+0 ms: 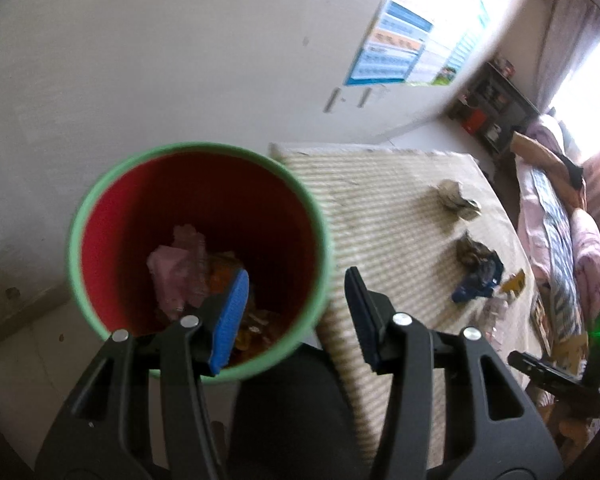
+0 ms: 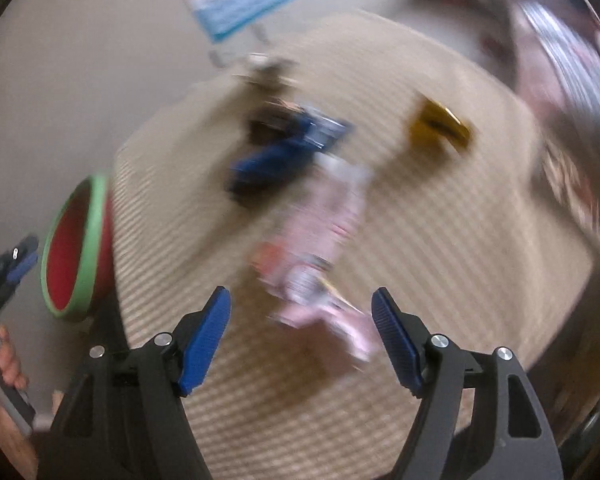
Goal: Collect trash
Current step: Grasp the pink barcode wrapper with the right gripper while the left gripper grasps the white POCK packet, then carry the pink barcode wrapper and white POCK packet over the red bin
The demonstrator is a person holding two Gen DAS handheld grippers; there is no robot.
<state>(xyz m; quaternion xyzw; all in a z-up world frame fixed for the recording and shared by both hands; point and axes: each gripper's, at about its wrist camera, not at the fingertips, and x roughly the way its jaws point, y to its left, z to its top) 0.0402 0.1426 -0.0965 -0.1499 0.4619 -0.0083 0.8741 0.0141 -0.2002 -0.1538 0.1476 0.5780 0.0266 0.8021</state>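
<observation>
Pink wrapper [image 2: 328, 240] on striped mat [image 2: 440, 280] below empty right tool [image 2: 302, 336]

A plain off-white wall [image 1: 148, 60] fills most of the left wrist view, with a blue-and-orange poster [image 1: 396, 44] pinned to it beside a glare of daylight. Below lies a beige striped mat [image 1: 384, 208] on a pale floor [image 1: 28, 364], and in the far corner stands a dark shelf unit [image 1: 496, 108] holding small items — too blurred to tell apart. Along the right edge runs a bed [image 1: 560, 248] heaped with pink and patterned bedding, with a bright window [image 1: 588, 92] behind it.
</observation>
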